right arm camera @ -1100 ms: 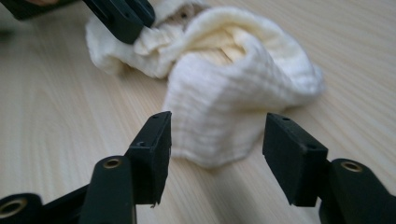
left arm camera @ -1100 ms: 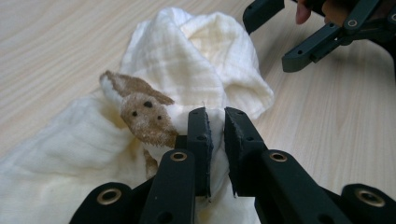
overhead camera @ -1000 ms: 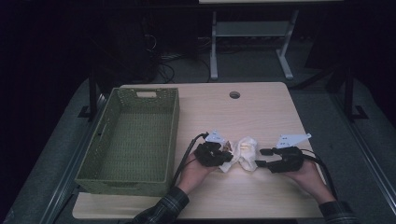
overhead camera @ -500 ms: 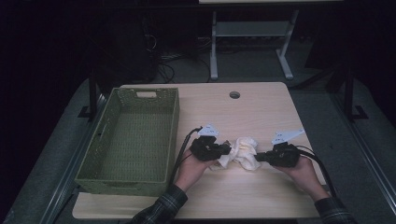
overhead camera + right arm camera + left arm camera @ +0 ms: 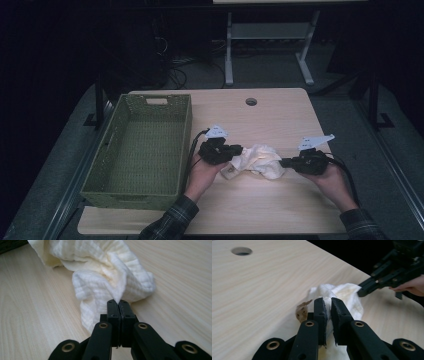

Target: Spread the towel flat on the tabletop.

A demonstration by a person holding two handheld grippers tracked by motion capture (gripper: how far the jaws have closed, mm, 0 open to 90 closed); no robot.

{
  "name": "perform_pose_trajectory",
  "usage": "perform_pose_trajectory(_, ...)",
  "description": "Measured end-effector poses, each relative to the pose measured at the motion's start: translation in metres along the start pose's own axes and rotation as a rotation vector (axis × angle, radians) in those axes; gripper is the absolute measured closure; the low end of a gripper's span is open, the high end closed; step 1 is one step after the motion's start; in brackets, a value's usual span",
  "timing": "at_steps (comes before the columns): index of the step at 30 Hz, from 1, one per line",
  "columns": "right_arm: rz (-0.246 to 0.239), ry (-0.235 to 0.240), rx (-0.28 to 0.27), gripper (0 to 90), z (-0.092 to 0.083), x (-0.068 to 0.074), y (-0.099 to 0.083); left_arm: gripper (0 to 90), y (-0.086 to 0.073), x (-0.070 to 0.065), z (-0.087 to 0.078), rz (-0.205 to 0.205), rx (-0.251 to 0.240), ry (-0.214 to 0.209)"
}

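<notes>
A crumpled cream cloth [image 5: 257,161] lies on the wooden table [image 5: 260,120] between my two hands. My left gripper [image 5: 239,150] is shut on the cloth's left end; in the left gripper view its jaws pinch a fold of the cloth [image 5: 342,293] beside a small brown patch [image 5: 301,312]. My right gripper [image 5: 283,162] has just closed and is shut on the cloth's right edge; in the right gripper view its jaws meet on a peak of the cloth [image 5: 107,272]. The right gripper [image 5: 362,291] also reaches in at the far side of the left gripper view.
A green woven basket [image 5: 105,165] stands empty on the left of the table, close to my left hand. A round cable hole [image 5: 251,101] sits near the far edge. Dark floor and a metal frame [image 5: 270,45] lie beyond the table.
My right gripper moved in to the cloth's right edge and closed on it. My left gripper lifted its end slightly, and the cloth has stretched out between the two.
</notes>
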State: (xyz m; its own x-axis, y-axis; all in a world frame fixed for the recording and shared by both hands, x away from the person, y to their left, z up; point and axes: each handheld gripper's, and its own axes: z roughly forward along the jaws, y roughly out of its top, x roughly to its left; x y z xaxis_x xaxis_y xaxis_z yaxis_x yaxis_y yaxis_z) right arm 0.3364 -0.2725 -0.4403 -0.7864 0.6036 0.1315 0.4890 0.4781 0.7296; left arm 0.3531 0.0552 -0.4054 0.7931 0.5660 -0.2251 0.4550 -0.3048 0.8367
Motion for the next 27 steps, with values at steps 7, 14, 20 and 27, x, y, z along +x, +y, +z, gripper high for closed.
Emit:
perform_pose_trajectory(7,0.007,-0.049,-0.017,88.8,-0.016,-0.010,-0.002,83.0,0.007,0.007,0.005,0.004,-0.001,0.107)
perform_pose_trajectory(14,0.030,-0.085,-0.017,88.7,-0.020,-0.024,-0.005,82.3,0.003,0.022,0.016,-0.016,0.035,0.183)
perform_pose_trajectory(20,0.051,-0.092,-0.008,70.2,-0.011,-0.030,-0.006,60.4,-0.004,0.022,0.022,-0.030,0.070,0.194)
perform_pose_trajectory(27,0.017,-0.039,-0.094,64.7,-0.023,-0.011,0.002,53.2,-0.004,-0.010,0.006,0.042,0.094,0.109)
